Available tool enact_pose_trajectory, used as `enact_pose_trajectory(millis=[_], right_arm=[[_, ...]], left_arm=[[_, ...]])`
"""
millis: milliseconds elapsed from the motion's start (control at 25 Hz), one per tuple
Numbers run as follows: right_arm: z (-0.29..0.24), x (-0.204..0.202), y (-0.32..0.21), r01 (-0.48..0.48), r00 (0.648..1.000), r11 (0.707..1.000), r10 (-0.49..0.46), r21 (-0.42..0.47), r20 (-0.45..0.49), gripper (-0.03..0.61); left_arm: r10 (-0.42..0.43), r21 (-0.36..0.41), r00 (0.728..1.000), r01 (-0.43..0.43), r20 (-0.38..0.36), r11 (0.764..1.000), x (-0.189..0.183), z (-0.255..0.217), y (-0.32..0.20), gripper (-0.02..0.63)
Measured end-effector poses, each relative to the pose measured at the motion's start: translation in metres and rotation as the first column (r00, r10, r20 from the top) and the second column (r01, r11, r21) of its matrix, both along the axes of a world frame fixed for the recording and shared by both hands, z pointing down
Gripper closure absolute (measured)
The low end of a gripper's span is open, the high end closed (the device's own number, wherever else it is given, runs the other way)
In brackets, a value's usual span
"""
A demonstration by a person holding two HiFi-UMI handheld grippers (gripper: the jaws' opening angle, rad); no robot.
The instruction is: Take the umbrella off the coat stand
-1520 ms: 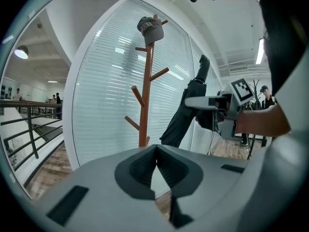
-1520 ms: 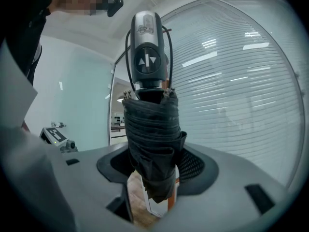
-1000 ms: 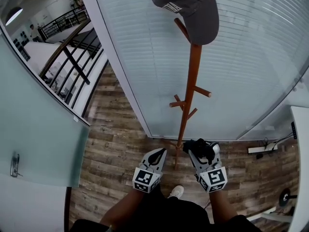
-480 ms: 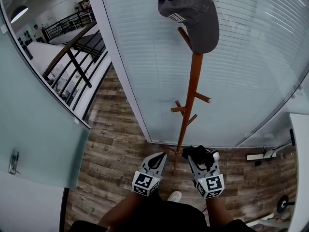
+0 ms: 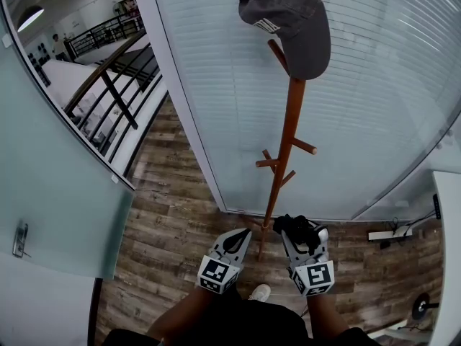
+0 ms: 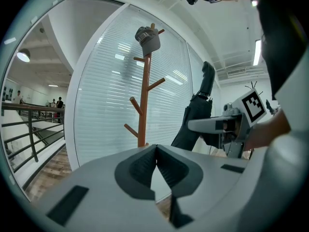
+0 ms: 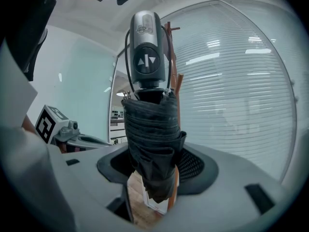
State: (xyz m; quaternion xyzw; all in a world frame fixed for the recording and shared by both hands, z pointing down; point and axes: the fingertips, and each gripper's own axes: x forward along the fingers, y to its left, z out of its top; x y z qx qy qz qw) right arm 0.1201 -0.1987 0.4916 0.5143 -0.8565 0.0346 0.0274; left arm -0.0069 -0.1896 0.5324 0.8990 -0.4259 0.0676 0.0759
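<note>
1. Right gripper (image 5: 297,233) clamped on folded black umbrella (image 7: 150,139), handle up.
2. Umbrella off coat stand (image 5: 286,150), at 3 o'clock of its foot in head view.
3. Left gripper (image 5: 240,236) jaws together, empty, at 9 o'clock of the foot.
4. Grey cap (image 5: 292,16) on stand top.

Umbrella (image 7: 152,149) matt creased cloth, handle (image 7: 147,52) glossy plastic; coat stand (image 5: 287,143) smooth wood.

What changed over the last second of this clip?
Nothing visibly changed. The right gripper stays clamped on the folded umbrella, off the coat stand. The left gripper stays shut and empty beside it, and the cap still hangs on the stand's top.
</note>
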Motion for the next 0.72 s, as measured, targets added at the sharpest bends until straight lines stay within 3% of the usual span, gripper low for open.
enact_pose_trajectory(millis=[720], right_arm=[[-0.008,0.004,-0.011,0.001,1.0,1.0,-0.001,0.017,0.016,0.336]], left_arm=[[-0.017,0.008,1.0,0.017,0.01,1.0,0.002,-0.002,-0.005,0.6]])
